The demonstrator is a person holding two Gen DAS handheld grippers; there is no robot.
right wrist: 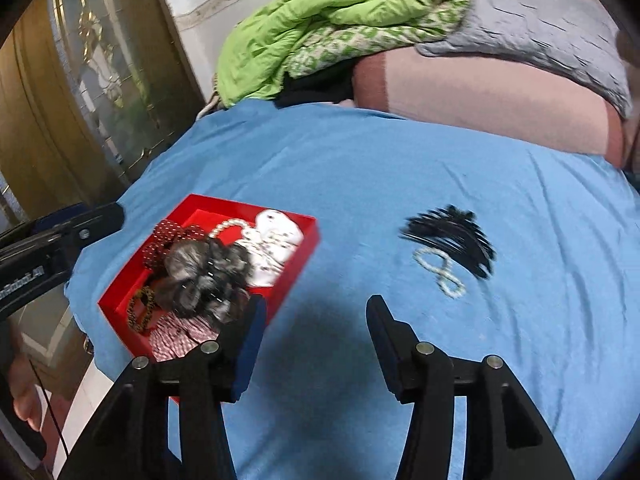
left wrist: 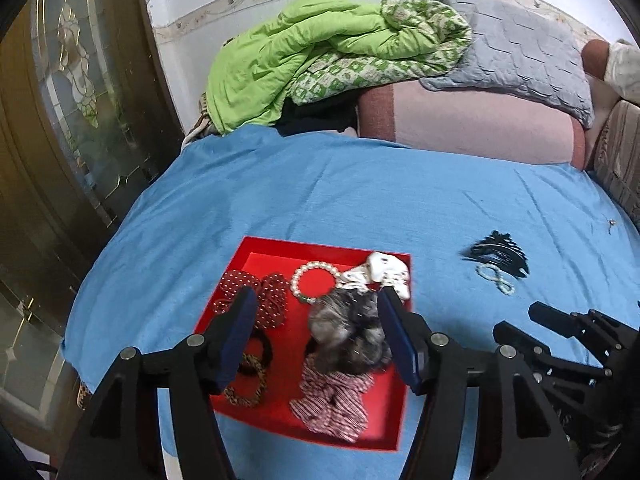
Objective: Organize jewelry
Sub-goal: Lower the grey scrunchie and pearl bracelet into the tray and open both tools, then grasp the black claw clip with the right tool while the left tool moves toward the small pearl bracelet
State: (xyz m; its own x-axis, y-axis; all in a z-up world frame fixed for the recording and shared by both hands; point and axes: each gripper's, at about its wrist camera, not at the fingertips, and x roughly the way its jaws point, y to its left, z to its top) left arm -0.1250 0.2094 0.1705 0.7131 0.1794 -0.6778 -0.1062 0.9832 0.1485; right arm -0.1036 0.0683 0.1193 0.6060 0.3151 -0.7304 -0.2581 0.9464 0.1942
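Observation:
A red tray lies on the blue cloth and holds a grey furry scrunchie, a pearl bracelet, a white scrunchie, a red dotted scrunchie, a striped scrunchie and a leopard band. A black claw clip and a pale bead bracelet lie on the cloth to the right. My left gripper is open and empty above the tray. My right gripper is open and empty over the cloth, short of the clip.
The blue cloth covers a bed. At the back lie a green quilt, a grey pillow and a pink cushion. A brass and glass door stands at the left.

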